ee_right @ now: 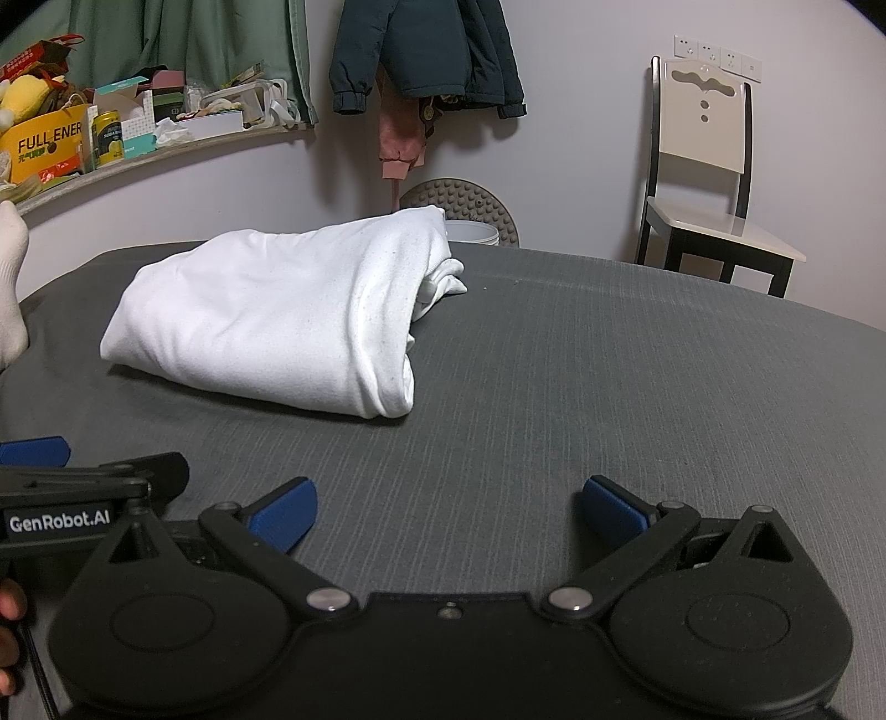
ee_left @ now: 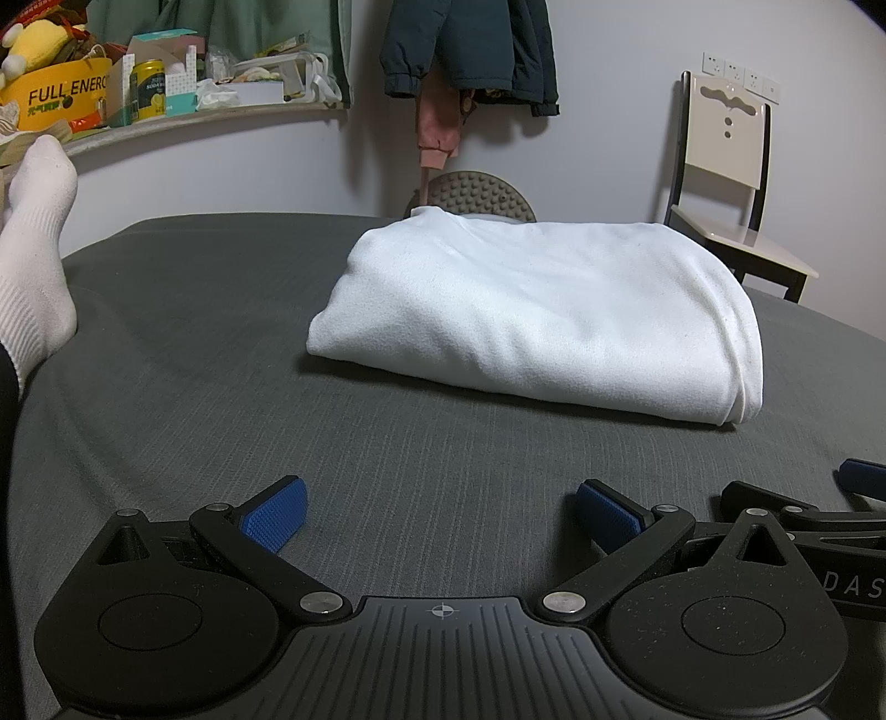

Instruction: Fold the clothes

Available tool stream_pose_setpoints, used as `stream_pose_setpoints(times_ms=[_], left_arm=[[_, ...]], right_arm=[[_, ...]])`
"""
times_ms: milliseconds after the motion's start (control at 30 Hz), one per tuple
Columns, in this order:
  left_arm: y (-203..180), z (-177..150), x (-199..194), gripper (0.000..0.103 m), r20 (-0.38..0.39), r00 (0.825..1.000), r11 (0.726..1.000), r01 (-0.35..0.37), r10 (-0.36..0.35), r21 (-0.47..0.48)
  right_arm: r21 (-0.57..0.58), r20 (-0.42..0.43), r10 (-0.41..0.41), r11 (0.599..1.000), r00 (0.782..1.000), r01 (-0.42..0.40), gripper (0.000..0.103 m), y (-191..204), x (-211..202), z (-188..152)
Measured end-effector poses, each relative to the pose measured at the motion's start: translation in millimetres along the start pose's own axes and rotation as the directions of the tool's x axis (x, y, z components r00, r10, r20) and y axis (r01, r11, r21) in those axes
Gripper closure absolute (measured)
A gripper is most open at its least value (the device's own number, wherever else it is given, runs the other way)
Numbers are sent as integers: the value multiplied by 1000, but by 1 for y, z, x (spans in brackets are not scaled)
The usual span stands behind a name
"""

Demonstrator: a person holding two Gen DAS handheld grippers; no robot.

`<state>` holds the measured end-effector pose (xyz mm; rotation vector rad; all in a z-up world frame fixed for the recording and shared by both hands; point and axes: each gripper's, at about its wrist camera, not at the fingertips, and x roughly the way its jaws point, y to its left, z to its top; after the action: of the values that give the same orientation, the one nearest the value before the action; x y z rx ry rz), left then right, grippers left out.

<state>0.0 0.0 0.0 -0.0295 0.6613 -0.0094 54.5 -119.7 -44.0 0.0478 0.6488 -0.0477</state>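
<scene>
While both tongs (ee_left: 440, 512) (ee_right: 448, 512) gape empty, white garment (ee_left: 531, 315) seems folded mid-bed (ee_left: 221, 360); tidy loose far-edge bunching.

A pale, plain wall (ee_right: 581, 138) closed the room behind a bed covered in a dark grey ribbed sheet (ee_left: 221, 387). A cream-backed chair with a black frame (ee_right: 703, 166) stood against the wall to the right, beneath a row of white wall sockets (ee_right: 717, 54). A dark teal jacket (ee_right: 426, 50) hung on the wall over a pink garment (ee_right: 401, 138). To the left, a cluttered shelf (ee_left: 183, 124) ran below a green curtain (ee_right: 194, 39). The light was dim and even.
</scene>
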Motion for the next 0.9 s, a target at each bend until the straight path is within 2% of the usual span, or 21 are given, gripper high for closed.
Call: stream_pose_setpoints(times_ms=[900], left_arm=[[-1, 1, 1, 0, -2, 1000, 1000, -1, 1, 1]], right_arm=[[0, 0, 0, 1000, 1000, 0, 0, 0, 0, 0]])
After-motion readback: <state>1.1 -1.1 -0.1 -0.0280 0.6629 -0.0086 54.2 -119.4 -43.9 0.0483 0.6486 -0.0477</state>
